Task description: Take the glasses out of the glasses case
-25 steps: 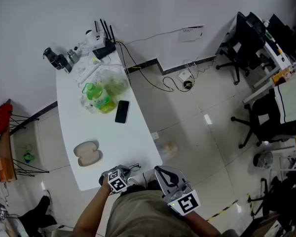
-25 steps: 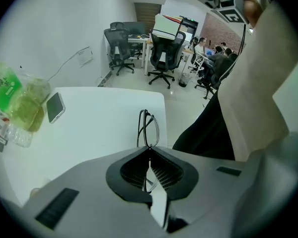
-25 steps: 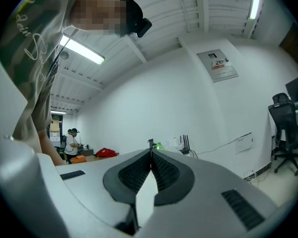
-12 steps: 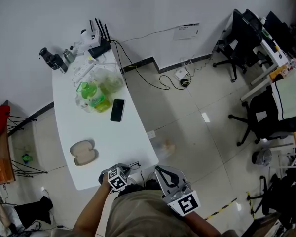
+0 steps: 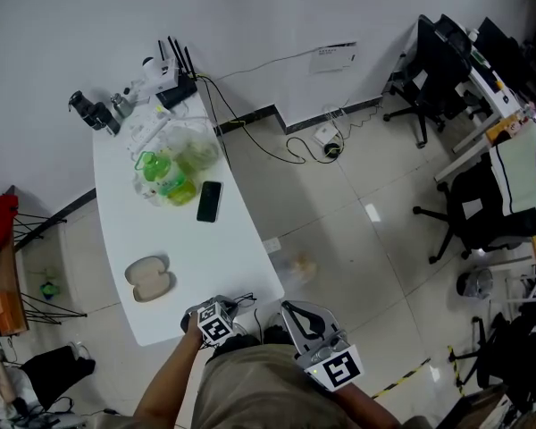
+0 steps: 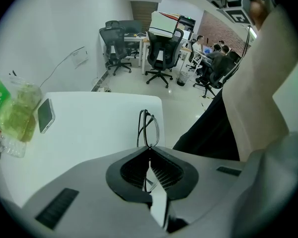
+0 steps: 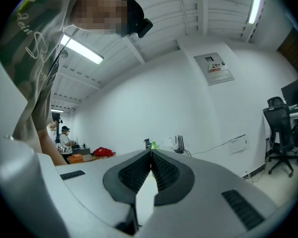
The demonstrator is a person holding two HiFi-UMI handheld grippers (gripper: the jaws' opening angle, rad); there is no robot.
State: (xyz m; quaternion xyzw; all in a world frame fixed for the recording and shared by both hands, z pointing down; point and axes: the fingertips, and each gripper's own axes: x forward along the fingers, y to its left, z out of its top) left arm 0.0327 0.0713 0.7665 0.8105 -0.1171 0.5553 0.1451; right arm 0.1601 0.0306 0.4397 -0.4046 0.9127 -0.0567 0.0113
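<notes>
At the lower middle of the head view, the left gripper (image 5: 221, 315) is clamped on the folded glasses (image 6: 148, 127). They stick out edge-on past its tips, over the table's (image 5: 192, 239) near corner. The open case (image 5: 150, 278) lies apart, to the upper left. The right gripper (image 7: 150, 152) is closed on nothing.

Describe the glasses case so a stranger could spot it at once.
Find the long white table by the wall. At its near end lies the glasses case, a flat beige oval; the phone farther up is black and rectangular.

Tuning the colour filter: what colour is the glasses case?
Beige glasses case, clearest in the head view.
</notes>
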